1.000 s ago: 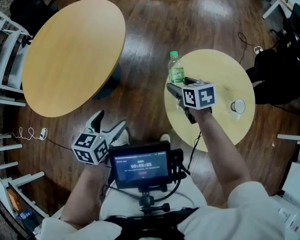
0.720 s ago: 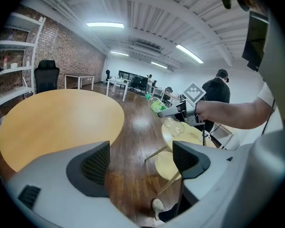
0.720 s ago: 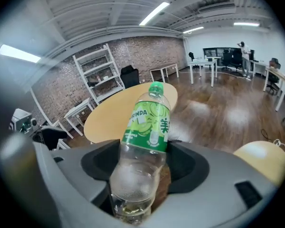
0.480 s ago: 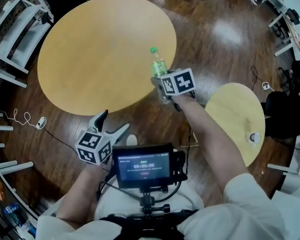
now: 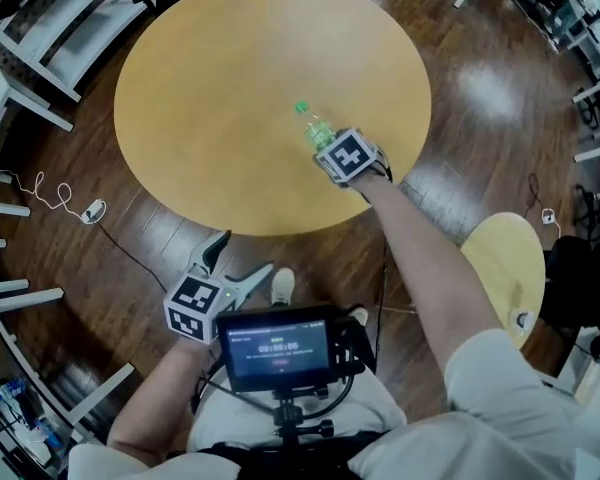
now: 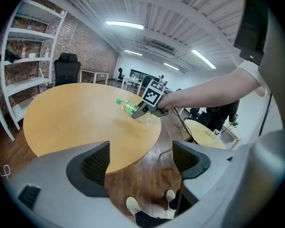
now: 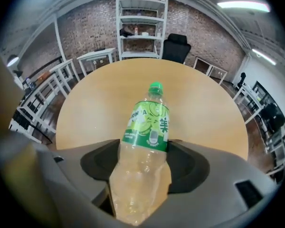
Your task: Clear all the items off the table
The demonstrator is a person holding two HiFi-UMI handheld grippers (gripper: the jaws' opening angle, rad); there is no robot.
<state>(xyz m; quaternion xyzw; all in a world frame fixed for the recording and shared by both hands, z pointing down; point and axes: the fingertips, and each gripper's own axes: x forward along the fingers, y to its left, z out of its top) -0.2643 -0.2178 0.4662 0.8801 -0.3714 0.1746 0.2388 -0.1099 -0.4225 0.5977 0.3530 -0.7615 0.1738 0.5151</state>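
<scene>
The left gripper (image 5: 242,256) hangs low beside the person's knee, off the near edge of the large round table (image 5: 200,88). Its jaws stand wide apart with nothing between them; in the left gripper view (image 6: 142,160) only floorboards and the person's shoes show through the gap. It seems parked there to stay out of the way and ready for whatever comes next.

The large round table has a bare top apart from what the other arm brings over it. Over its near right edge, the right gripper (image 5: 327,145) holds a clear drink bottle (image 5: 315,128) with a green label and green cap. The bottle leans, cap pointing away from the person toward the table's middle. Whether its base touches the top I cannot tell.

In the right gripper view (image 7: 145,151) the jaws are spread wide, because the bottle (image 7: 149,127) fills them: both pads press its lower body, which looks slightly dented. The grip sits low, probably so the bottle can be stood upright.

Far right, a small round table (image 5: 500,258) carries a white cup-like item (image 5: 523,320) at its near edge, so clearing looks unfinished.
</scene>
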